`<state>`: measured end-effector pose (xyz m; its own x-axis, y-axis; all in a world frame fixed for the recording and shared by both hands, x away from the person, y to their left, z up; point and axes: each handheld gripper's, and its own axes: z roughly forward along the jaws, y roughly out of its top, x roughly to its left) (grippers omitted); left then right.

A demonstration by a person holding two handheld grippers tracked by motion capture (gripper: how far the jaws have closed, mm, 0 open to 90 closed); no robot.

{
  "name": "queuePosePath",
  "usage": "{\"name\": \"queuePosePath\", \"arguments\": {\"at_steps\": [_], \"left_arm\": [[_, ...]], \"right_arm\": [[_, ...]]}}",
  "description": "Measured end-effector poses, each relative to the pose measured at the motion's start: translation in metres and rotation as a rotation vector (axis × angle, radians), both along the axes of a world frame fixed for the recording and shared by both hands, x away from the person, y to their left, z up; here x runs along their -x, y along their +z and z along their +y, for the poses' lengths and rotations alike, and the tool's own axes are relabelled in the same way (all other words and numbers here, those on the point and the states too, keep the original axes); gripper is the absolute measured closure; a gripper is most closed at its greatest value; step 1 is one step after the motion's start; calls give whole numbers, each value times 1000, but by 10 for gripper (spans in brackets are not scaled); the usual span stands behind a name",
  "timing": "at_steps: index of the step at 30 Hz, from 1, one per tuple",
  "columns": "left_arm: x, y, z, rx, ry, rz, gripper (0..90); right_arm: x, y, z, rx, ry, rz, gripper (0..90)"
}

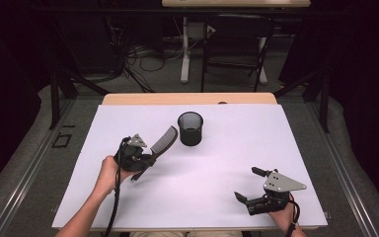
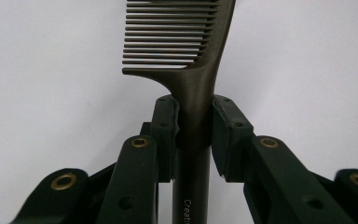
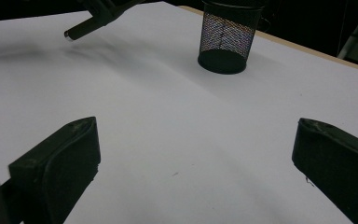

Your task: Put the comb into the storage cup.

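A dark comb point(image 1: 164, 140) point(image 2: 186, 65) is held by its handle in my left gripper point(image 1: 149, 159) point(image 2: 194, 121), whose pads press on both sides of the handle. The comb's toothed end points up and right toward a black mesh cup point(image 1: 190, 128) point(image 3: 227, 41) that stands upright just beyond it. The handle's tip point(image 3: 77, 31) shows at the top left of the right gripper view. My right gripper point(image 1: 246, 185) point(image 3: 193, 154) rests low at the table's front right, jaws wide open with nothing between them.
A white sheet point(image 1: 227, 163) covers the table, with a wooden edge point(image 1: 187, 98) at the back. Behind the table stand a chair point(image 1: 234, 49) and desk legs with cables on the floor.
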<state>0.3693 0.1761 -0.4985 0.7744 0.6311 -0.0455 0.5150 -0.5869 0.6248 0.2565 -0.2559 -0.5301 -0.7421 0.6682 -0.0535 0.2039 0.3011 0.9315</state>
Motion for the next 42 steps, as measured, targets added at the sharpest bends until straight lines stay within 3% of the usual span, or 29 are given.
{"name": "queuePosePath", "arguments": {"at_steps": [34,42], "left_arm": [[4,0,3,123,65,-125,725],[4,2,3,142,80,-172,725]], "right_arm": [[-5,-1,1,0,-4,14,0],[-5,-1,1,2,-6,15,0]]}}
